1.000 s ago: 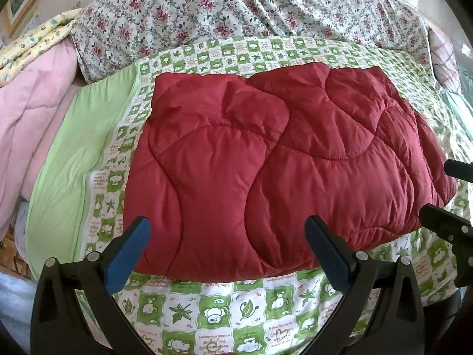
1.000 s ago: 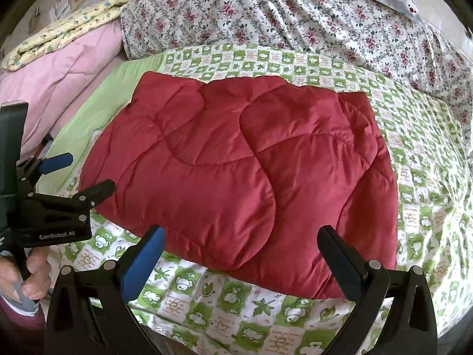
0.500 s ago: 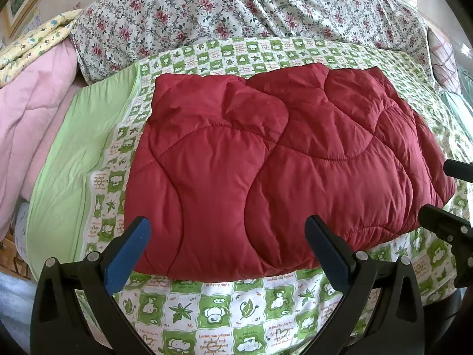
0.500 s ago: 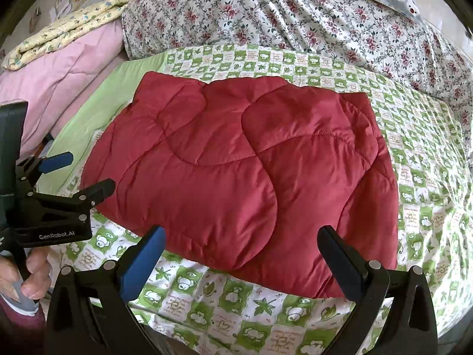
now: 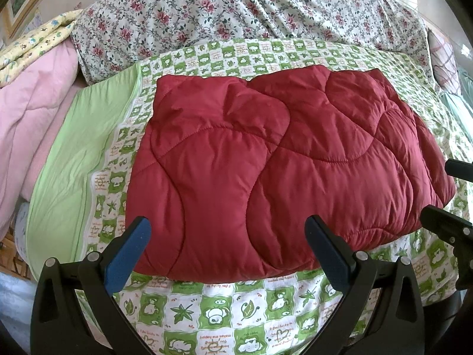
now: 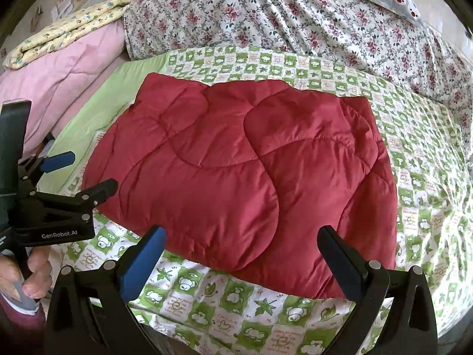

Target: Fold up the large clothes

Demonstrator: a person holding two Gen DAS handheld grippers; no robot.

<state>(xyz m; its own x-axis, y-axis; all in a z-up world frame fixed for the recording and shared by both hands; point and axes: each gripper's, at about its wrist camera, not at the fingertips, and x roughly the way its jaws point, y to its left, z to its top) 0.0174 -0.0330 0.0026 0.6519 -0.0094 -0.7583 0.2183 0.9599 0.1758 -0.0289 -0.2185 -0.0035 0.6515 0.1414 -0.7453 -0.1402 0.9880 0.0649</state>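
Left-wrist view: the folded, puffy, dark-red quilted garment is seen lying crosswise just ahead of the wide-open, empty left gripper, its near edge equally close to the likewise spread, empty right gripper.

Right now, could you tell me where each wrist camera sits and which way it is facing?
Left wrist: on the left gripper, above the bed's near edge, facing the folded red quilted garment; its own open fingers show, and the right gripper at the right edge.
Right wrist: on the right gripper, further right, facing the same way; its open fingers show, with the left gripper and the hand holding it.
Shared: the garment, the green patterned sheet, the floral bedding.
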